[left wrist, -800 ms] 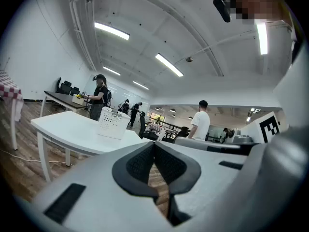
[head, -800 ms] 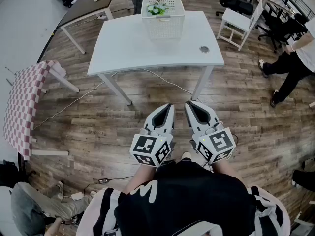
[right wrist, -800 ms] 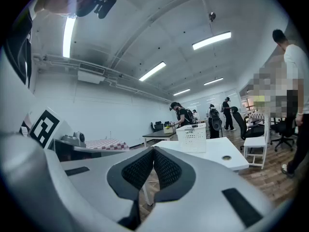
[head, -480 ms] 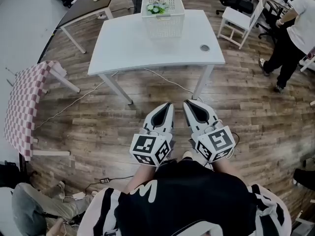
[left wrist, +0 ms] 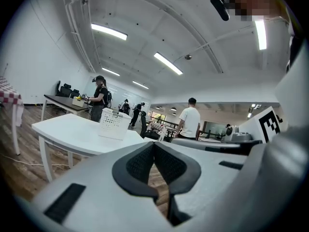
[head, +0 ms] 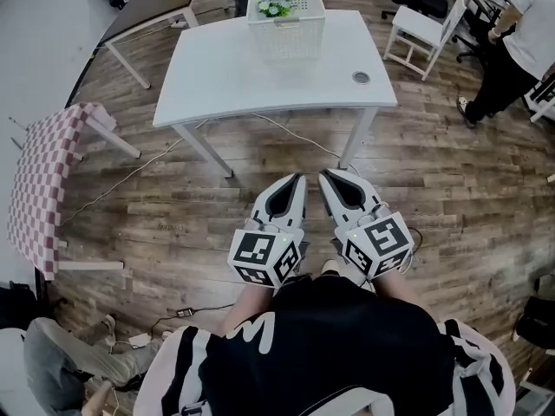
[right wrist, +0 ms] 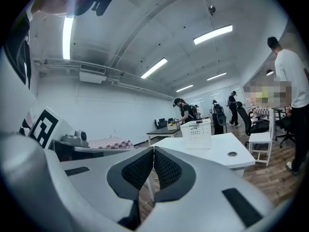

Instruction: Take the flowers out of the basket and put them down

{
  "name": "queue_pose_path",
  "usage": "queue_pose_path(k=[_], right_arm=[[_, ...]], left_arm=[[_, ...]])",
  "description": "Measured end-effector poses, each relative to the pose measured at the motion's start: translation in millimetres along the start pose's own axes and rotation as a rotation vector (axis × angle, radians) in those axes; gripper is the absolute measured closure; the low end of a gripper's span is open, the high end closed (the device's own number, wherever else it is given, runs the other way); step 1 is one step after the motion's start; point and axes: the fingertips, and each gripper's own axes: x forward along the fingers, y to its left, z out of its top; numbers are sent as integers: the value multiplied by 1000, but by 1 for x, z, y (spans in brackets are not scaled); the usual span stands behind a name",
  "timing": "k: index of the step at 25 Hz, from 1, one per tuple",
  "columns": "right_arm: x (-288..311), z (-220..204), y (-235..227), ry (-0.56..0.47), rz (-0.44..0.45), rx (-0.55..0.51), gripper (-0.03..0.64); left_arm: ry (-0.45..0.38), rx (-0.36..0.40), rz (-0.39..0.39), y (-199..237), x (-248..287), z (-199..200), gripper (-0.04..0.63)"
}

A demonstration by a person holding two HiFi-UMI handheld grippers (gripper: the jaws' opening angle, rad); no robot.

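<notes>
A white perforated basket (head: 286,26) stands at the far edge of the white table (head: 260,76), with white and green flowers (head: 276,8) inside it. Both grippers hang low in front of the person, over the wood floor and well short of the table. My left gripper (head: 297,179) is shut with nothing in it, and so is my right gripper (head: 324,175) beside it. In the left gripper view the closed tips (left wrist: 154,143) point toward the basket (left wrist: 114,124). In the right gripper view the basket (right wrist: 199,128) sits beyond my shut gripper (right wrist: 153,149).
A checkered table (head: 39,180) stands at the left and a white chair (head: 423,29) right of the table. A person (head: 513,42) stands at the far right, another sits at lower left (head: 61,358). A cable (head: 295,141) runs over the floor under the table.
Both grippers have edged slightly forward toward the table, still shut. The person at the right has stepped further back and to the right.
</notes>
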Motion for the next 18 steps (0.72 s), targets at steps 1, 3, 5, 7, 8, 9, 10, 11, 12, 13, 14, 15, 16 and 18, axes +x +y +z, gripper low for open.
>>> queue_pose_path(k=[1, 3, 5, 7, 8, 9, 10, 11, 12, 13, 14, 15, 16, 18], right_arm=[[0, -2, 0, 4, 3, 4, 598], [-2, -4, -1, 2, 4, 6, 598], [-5, -2, -4, -5, 4, 3, 598], [-8, 1, -9, -8, 5, 3, 598], [-11, 1, -13, -8, 3, 3, 598], [-13, 2, -17, -7, 2, 3, 598], [-16, 2, -21, -5, 1, -1, 598], [-18, 2, -25, -2, 1, -9, 598], [-21, 1, -29, 2, 3, -20, 598], [-23, -1, -33, 7, 7, -30, 598], [-25, -2, -35, 10, 13, -34, 598], [-26, -4, -37, 13, 20, -32, 598], [-27, -5, -38, 16, 27, -28, 598], [-29, -9, -39, 26, 40, -18, 598]], left_arm=[[1, 1, 1, 0, 1, -2, 589], [5, 5, 3, -3, 3, -6, 589], [7, 5, 5, -6, 5, -7, 589], [5, 6, 6, -9, 7, -7, 589], [3, 6, 7, -12, 8, -7, 590], [1, 5, 8, -14, 9, -7, 589], [-1, 1, 12, -16, 11, -8, 589], [-4, -4, 16, -18, 13, -9, 589], [-8, -11, 22, -21, 15, -11, 589], [-13, -17, 29, -23, 17, -12, 589], [-18, -21, 36, -25, 19, -14, 589], [-21, -24, 43, -28, 20, -16, 590], [-21, -25, 50, -30, 21, -18, 589], [-16, -30, 59, -35, 21, -22, 589]])
